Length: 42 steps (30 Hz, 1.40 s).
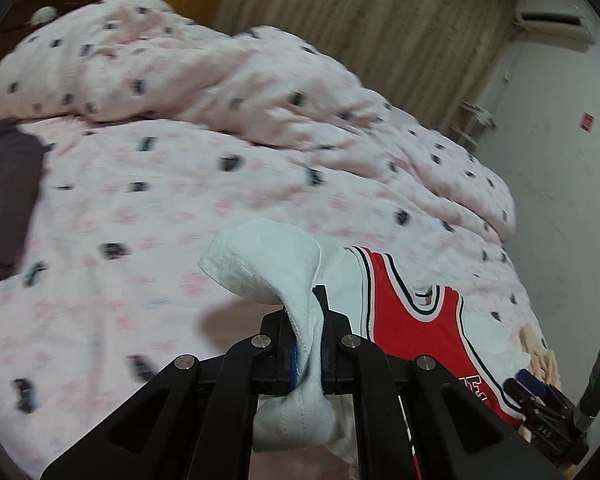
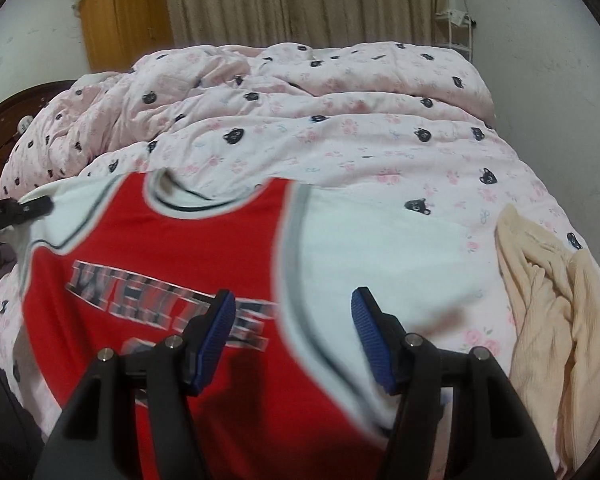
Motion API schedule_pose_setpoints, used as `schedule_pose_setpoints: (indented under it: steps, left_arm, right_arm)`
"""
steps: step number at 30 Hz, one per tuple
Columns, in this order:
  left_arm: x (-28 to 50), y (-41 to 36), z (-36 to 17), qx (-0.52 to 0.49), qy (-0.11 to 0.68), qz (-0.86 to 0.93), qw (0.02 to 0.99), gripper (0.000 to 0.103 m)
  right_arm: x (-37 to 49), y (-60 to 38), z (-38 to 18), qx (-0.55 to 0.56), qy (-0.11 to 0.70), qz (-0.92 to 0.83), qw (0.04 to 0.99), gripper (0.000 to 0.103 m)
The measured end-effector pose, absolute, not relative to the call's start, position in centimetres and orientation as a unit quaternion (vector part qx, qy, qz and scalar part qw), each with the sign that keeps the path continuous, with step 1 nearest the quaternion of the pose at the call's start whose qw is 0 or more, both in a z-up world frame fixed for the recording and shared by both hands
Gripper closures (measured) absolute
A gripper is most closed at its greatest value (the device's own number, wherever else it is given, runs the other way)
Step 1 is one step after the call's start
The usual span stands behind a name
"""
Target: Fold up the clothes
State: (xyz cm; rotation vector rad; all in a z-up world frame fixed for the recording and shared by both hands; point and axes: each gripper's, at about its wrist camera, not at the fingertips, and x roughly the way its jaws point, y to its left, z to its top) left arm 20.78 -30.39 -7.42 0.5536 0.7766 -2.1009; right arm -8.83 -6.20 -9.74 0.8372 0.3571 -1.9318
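Bed [image 2: 339,148]; L gripper [image 1: 305,344] pinching shirt [image 2: 204,280]; R gripper [image 2: 294,320] open

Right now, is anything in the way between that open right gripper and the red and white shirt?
Nothing visible. The right gripper hangs open directly over the shirt, with only air between its fingers and the cloth. The beige garment lies off to the side.

The left wrist view sits low and close behind the left gripper [image 1: 305,320], tilted, facing across the bed [image 1: 160,200] toward curtains [image 1: 379,20] at 12 o'clock. The right wrist view looks level and higher over the right gripper [image 2: 294,312] toward the same curtains [image 2: 300,0]. Both share the red and white shirt [image 1: 419,320] [image 2: 160,260] (at 4 o'clock in the left view, centre in the right), and the pink quilt.
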Motion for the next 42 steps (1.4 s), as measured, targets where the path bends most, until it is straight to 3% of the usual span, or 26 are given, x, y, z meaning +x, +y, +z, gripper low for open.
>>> schedule_pose_setpoints:
  steps: [3,5,9,13,16,22,28,34,36,39,42]
  left_arm:
    - [24.9,-30.9,-8.1,0.233,0.31,-0.811,0.437,0.098]
    - [26.7,-31.6,-9.5,0.257,0.325,-0.793,0.447,0.097]
    - [28.6,-31.7,-11.2,0.285,0.324,-0.777,0.459,0.087]
    - [29.3,-31.1,-9.1,0.274,0.247,-0.789,0.491,0.063]
    - [28.1,-32.3,-7.4,0.279,0.212,-0.818,0.456,0.049]
    - [23.0,-36.5,-8.8,0.369,0.154,-0.841,0.366,0.049]
    - [19.7,-38.7,-14.2,0.454,0.17,-0.829,0.277,0.049]
    - [18.2,-40.1,-16.0,0.464,0.194,-0.831,0.239,0.049]
    - [18.0,-40.2,-16.1,0.464,0.194,-0.833,0.232,0.049]
    - [17.8,-40.2,-16.0,0.465,0.185,-0.836,0.223,0.053]
    - [17.7,-40.1,-15.9,0.46,0.194,-0.843,0.199,0.076]
  right_arm:
    - [-8.3,-6.4,-9.6,0.35,0.143,-0.783,0.494,0.036]
    - [-7.9,-6.6,-9.4,0.357,0.138,-0.775,0.504,0.026]
    - [-7.3,-7.9,-9.0,0.357,0.15,-0.768,0.51,0.024]
    - [-6.9,-10.3,-8.2,0.344,0.179,-0.766,0.513,0.024]
    - [-6.6,-13.0,-7.5,0.325,0.213,-0.755,0.529,0.024]
    - [-6.8,-20.1,-7.8,0.314,0.29,-0.699,0.573,0.024]
    - [-7.9,-25.0,-9.4,0.322,0.346,-0.644,0.602,0.024]
    - [-9.4,-27.8,-12.1,0.346,0.381,-0.61,0.602,0.024]
    - [-9.7,-28.4,-13.3,0.363,0.386,-0.595,0.604,0.026]
    - [-9.8,-28.5,-14.1,0.381,0.382,-0.573,0.616,0.044]
    - [-9.7,-28.2,-14.1,0.388,0.376,-0.556,0.632,0.074]
